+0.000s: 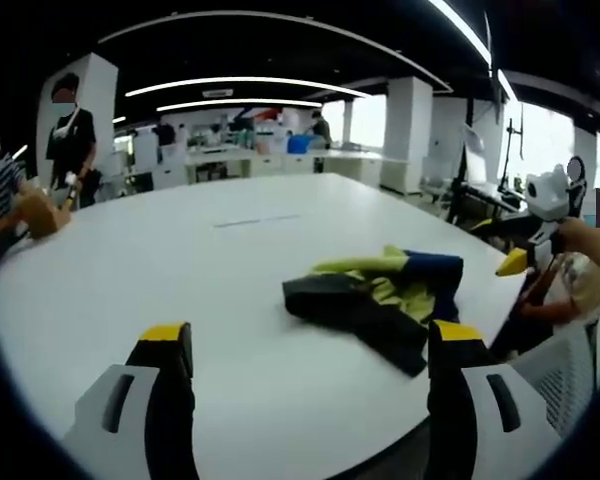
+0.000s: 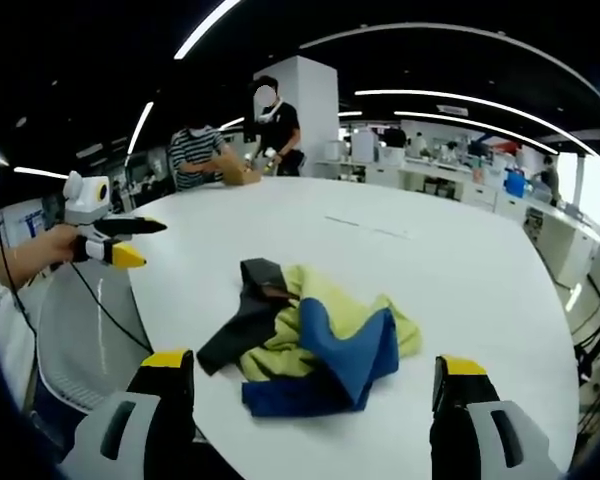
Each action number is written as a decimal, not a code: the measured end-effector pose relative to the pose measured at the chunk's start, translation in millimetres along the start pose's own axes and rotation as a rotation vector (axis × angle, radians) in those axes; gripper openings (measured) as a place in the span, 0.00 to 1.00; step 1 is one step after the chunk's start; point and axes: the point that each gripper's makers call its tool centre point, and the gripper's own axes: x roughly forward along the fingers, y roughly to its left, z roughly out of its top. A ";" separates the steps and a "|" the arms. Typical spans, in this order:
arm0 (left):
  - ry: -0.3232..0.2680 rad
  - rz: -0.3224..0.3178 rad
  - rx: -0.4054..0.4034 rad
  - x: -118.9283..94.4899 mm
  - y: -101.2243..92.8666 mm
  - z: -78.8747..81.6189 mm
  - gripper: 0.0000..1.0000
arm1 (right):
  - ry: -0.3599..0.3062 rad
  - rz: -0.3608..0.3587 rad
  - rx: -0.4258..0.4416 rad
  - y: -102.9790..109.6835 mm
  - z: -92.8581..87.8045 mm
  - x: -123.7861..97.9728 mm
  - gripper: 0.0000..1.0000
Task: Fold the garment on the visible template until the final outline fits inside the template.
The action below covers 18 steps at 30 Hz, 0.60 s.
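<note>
A crumpled garment (image 1: pixel 380 295) with yellow-green, blue and dark grey panels lies in a heap on the white table (image 1: pixel 180 250), close to the edge. In the left gripper view my left gripper (image 1: pixel 310 335) is open and holds nothing, and the heap lies just beyond its right jaw. My right gripper (image 1: pixel 502 248) is held by a hand off the table edge to the right. In the right gripper view the garment (image 2: pixel 310 335) lies just ahead of my open, empty right gripper (image 2: pixel 313 365). There my left gripper (image 2: pixel 152 245) hovers at the left, beside the table (image 2: pixel 450 270).
A thin dark line (image 1: pixel 255 220) marks the middle of the table. A person in black (image 2: pixel 270 120) stands at the far side and a person in a striped shirt (image 2: pixel 195 150) sits next to them. A white chair (image 1: pixel 560 370) stands by the near edge. Desks and pillars lie beyond.
</note>
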 end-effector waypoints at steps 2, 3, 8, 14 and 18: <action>0.004 -0.002 0.005 0.6 0.2 -1.0 0.94 | -0.005 0.001 0.001 0.6 0.9 0.3 0.98; 0.005 -0.003 0.007 1.0 0.5 -1.3 0.94 | -0.008 0.001 -0.003 0.7 1.4 0.2 0.97; 0.008 -0.010 0.008 3.3 -0.6 -1.8 0.91 | -0.004 0.000 -0.002 -0.7 -0.3 -0.7 0.97; -0.002 0.009 0.002 4.4 1.4 -0.2 0.88 | 0.003 0.003 -0.008 -2.0 -1.4 -0.5 0.96; -0.007 0.003 -0.012 4.6 2.7 1.4 0.87 | 0.008 0.007 -0.012 -3.2 -0.3 0.9 0.96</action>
